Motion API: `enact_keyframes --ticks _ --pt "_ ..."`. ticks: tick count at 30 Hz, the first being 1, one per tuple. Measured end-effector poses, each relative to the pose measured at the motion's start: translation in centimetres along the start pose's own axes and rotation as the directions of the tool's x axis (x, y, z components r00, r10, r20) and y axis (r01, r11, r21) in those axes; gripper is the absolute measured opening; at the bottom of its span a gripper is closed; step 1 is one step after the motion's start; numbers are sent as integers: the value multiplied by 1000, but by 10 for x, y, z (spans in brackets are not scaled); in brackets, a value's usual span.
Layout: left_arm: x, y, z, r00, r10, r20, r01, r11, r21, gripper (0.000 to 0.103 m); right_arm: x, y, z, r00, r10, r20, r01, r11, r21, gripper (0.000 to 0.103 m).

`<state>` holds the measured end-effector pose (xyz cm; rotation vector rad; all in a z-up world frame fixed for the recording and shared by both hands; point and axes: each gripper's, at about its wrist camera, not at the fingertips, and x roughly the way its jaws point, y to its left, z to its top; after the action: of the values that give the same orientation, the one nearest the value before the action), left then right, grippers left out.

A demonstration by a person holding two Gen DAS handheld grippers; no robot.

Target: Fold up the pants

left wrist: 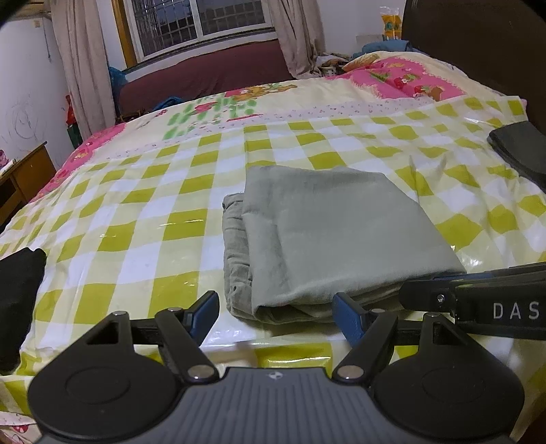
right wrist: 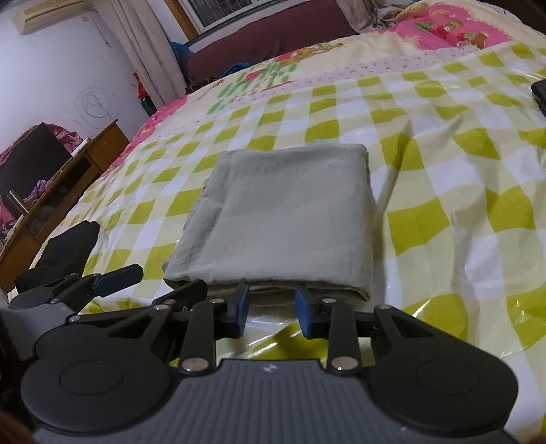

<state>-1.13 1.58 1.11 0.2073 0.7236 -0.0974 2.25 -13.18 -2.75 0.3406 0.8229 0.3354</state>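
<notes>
The grey-green pants [left wrist: 327,235] lie folded into a thick rectangle on the yellow-checked plastic sheet [left wrist: 143,211], just ahead of both sets of jaws. The left gripper [left wrist: 276,314] stands wide open, the bundle's near edge between its tips, unpinched. The right gripper [right wrist: 271,312], jaws partly apart, holds nothing. A black garment [left wrist: 17,293] lies well to the left.

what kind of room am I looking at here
Most likely a home bedroom: the folded grey-green pants lie on a bed with a cartoon-print quilt, a curtained window behind it and a wooden desk by the wall.
</notes>
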Motion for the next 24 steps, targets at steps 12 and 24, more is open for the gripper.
enact_keyframes --ticks 12,24 --pt "-1 -3 -1 1000 27 11 -27 1000 2 86 -3 3 -3 1000 -3 -10 3 1000 -11 32" --pt "-9 -7 3 998 56 33 -56 998 7 86 -9 3 -2 1000 -4 -10 4 1000 -18 32"
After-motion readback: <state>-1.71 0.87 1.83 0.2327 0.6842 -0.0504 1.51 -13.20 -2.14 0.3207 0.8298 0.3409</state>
